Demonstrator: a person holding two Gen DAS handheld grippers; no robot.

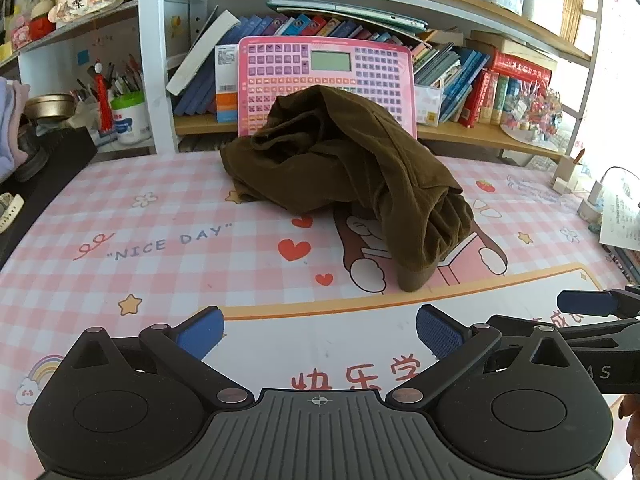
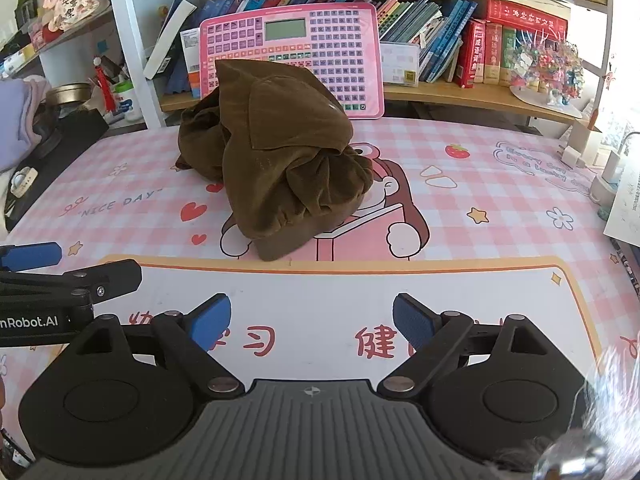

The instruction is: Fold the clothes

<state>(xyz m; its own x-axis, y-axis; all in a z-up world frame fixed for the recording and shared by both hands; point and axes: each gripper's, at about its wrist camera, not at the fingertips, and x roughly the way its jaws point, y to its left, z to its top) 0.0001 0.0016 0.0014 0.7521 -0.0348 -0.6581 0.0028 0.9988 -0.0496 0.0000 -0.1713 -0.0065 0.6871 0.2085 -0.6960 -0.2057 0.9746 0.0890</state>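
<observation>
Both tongs, left gripper (image 1: 320,330) and right gripper (image 2: 312,318), hover spread wide and empty at six o'clock, facing the crumpled brown garment (image 1: 352,176) heaped mid-mat (image 1: 160,216) at twelve, apparently ready to pick a first edge.

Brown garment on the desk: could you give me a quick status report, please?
Left gripper and right gripper open, empty, short of the cloth. Brown garment crumpled in a heap on the pink desk mat, unfolded. Nothing in between.

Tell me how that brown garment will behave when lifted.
The brown garment lies crumpled in deep soft folds, so it will probably hang limp and unfurl. Its gathered cuff looks thicker, likely a firmer grab. The bulky heap suggests some weight.
</observation>
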